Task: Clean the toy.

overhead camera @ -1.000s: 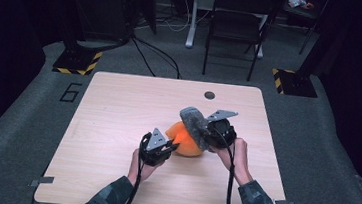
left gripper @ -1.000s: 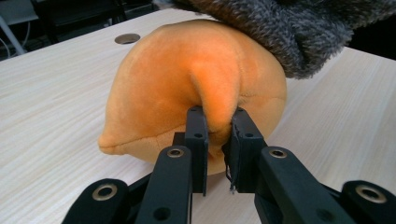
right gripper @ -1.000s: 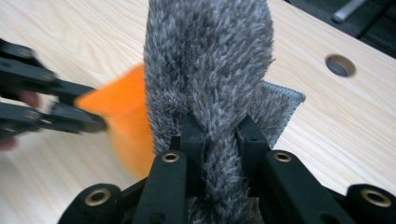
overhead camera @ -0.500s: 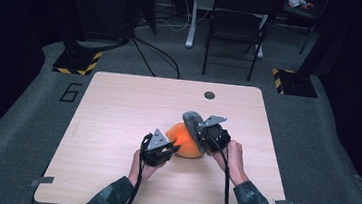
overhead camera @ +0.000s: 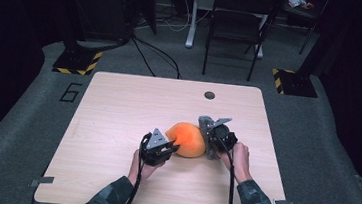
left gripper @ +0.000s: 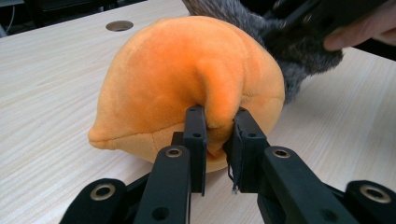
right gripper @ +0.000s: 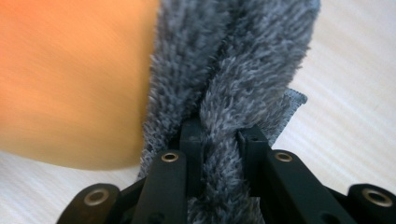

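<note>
Comparing w/ a sec earlier, the right gripper [overhead camera: 208, 135] had come down and inward: its grey fuzzy cloth [right gripper: 233, 84] hung higher above the orange plush [overhead camera: 185, 139] then, and now pressed against the toy's right side. Right jaws were clamped on a fold of cloth. Left gripper [left gripper: 218, 135] hadn't shifted, jaws pinching a ridge of plush, toy mid-table [overhead camera: 118, 106]. Prob. wiping/covering was about to start, plush being steadied.
</note>
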The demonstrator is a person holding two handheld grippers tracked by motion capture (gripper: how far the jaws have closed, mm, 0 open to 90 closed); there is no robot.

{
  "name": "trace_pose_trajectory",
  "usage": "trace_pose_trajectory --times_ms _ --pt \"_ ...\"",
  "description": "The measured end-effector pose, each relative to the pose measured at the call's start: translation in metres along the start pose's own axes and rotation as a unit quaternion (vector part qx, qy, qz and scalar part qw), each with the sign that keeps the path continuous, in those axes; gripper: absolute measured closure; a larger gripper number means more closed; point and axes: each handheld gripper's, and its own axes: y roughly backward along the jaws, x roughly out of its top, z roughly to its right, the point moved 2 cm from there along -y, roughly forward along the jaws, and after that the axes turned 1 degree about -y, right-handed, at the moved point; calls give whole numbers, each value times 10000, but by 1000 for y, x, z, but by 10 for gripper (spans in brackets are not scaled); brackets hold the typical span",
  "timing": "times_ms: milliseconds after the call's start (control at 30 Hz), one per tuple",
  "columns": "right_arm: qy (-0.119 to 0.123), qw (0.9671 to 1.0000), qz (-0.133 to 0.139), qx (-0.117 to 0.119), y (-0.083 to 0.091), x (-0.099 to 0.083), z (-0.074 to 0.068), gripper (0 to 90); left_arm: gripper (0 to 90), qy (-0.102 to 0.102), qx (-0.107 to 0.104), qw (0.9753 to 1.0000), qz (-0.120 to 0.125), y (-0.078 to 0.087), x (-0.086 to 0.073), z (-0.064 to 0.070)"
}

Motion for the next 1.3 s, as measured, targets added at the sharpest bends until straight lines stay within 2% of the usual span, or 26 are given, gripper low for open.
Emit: trace_pose_trajectory --times_ms 133,200,267,367,400,467,533,567,633,733,767,833,867,1067,1233,1300 --pt "-236 9990 -370 56 -17 -8 5 765 785 -3 -6 10000 -14 1 0 -1" --pt "-265 9989 -365 108 -17 -9 10 768 785 -29 -17 10000 -17 1 -1 -2" --pt "-268 9991 -299 113 -9 -5 11 769 785 6 -31 10000 -12 0 -1 -1" --pt "-207 9997 118 105 13 5 13 770 785 -16 -20 10000 -14 0 -2 -1" --pt "-267 9992 239 162 22 9 12 769 785 -15 -8 10000 4 -1 -2 0" --pt "-215 9978 551 294 40 16 9 770 783 -42 -38 10000 -22 -1 -1 1" --pt "-215 9953 829 454 54 23 1 769 783 -50 -33 10000 -11 -1 -1 1" --pt "-99 9935 1003 530 63 28 -6 769 783 -51 -31 10000 -11 -1 -1 1" --pt "11 9914 1118 676 69 32 -17 769 783 -45 -35 10000 -12 -1 -1 1" --pt "258 9911 1053 772 67 35 -36 769 783 -46 -44 10000 -12 -1 -1 1" --pt "432 9910 1041 719 62 36 -40 769 783 -51 -50 10000 -19 -1 -1 2" --pt "670 9933 881 328 54 35 -46 769 783 -78 -56 9999 -50 -1 -2 2" --pt "732 9933 851 261 51 34 -46 769 783 -70 -58 9999 -48 -1 -2 2" --pt "572 9960 672 141 42 27 -30 769 783 -45 -54 10000 -41 -2 -2 2" --pt "225 9990 355 150 30 18 -15 769 783 -44 -64 10000 -44 -2 -2 2" --pt "172 9992 325 153 24 15 -10 768 783 -43 -62 10000 -43 -2 -2 2"
